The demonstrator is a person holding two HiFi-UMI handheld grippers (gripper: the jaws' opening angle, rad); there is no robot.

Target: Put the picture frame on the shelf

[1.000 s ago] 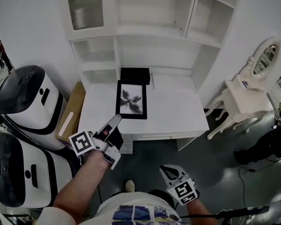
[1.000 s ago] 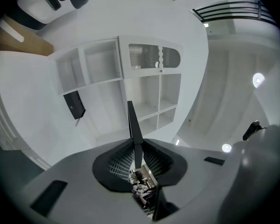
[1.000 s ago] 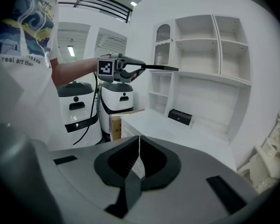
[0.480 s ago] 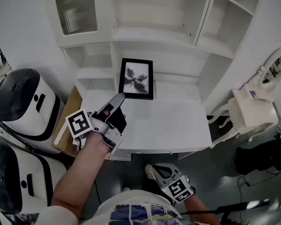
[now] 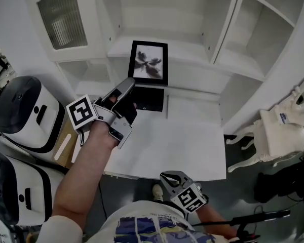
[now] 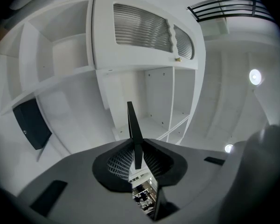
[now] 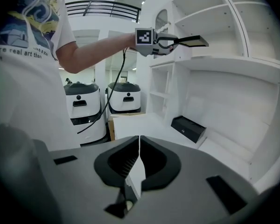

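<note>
Currently your left gripper (image 5: pixel 127 91) is clamped on the picture frame (image 5: pixel 148 63), taking it by its near left edge. You are holding the frame in the air in front of the white shelving unit (image 5: pixel 202 14), about level with the middle shelf (image 5: pixel 188 52). Its dark print on a pale ground is turned up toward your head camera. From these views I cannot tell whether its far edge touches the shelf.

In the left gripper view both jaws press on the frame's thin black edge (image 6: pixel 133 125), which stands up between them like a blade. Beyond it are a ribbed-glass cabinet door (image 6: pixel 144 29) and open white compartments.

A black box (image 5: pixel 148 99) lies on the white desktop (image 5: pixel 182 140) just below the frame, at the far side against the unit.

Your right gripper (image 5: pixel 169 178) hangs low by your body, off the near edge of the desktop and well apart from the frame. Its jaws are together, tips meeting, with nothing between them.

From the right gripper view, the left gripper (image 7: pixel 170 42) is up high. The frame (image 7: pixel 192 41) juts from it toward the shelves as a thin dark slab, well above the black box (image 7: pixel 189 128).

On the left stand two white machines with black tops (image 5: pixel 28 110), with a cardboard box (image 5: pixel 66 140) between them and the desktop. On the right is a white ornate dressing table (image 5: pixel 273 130).
</note>
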